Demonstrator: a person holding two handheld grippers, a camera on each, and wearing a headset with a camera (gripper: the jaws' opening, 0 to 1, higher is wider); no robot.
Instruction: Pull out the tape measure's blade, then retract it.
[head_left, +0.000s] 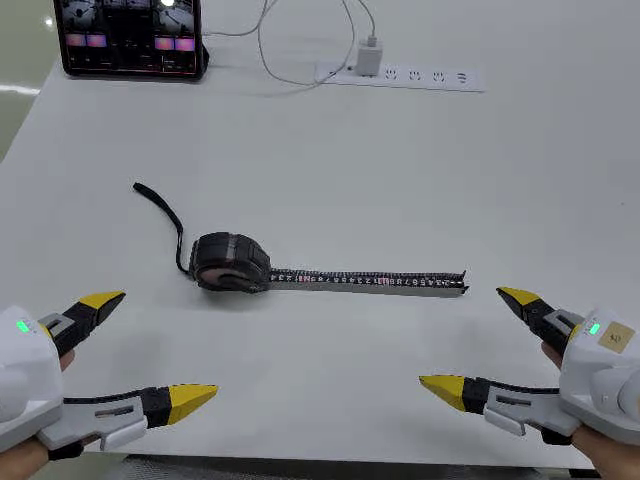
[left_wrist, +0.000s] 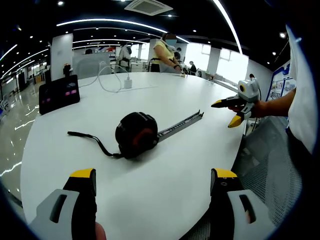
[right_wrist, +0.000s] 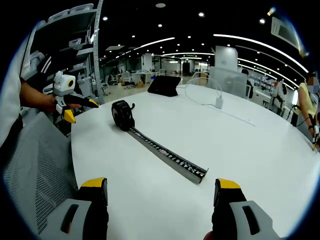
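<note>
A black tape measure (head_left: 230, 263) lies on the white table (head_left: 400, 170), its blade (head_left: 370, 280) pulled out to the right and flat on the surface, with a black wrist strap (head_left: 160, 210) trailing to its left. The left gripper view has the case (left_wrist: 137, 134) straight ahead and the blade (left_wrist: 181, 124) running off to the right. In the right gripper view the blade (right_wrist: 165, 154) ends just ahead, with the case (right_wrist: 122, 114) farther off. My left gripper (head_left: 150, 350) and my right gripper (head_left: 485, 340) hover near the table's front edge, both open and holding nothing.
A tablet (head_left: 130, 38) stands at the back left of the table. A white power strip (head_left: 410, 74) with a charger (head_left: 368, 55) and cable (head_left: 290, 50) lies at the back. Other people (left_wrist: 167, 50) stand beyond the far side.
</note>
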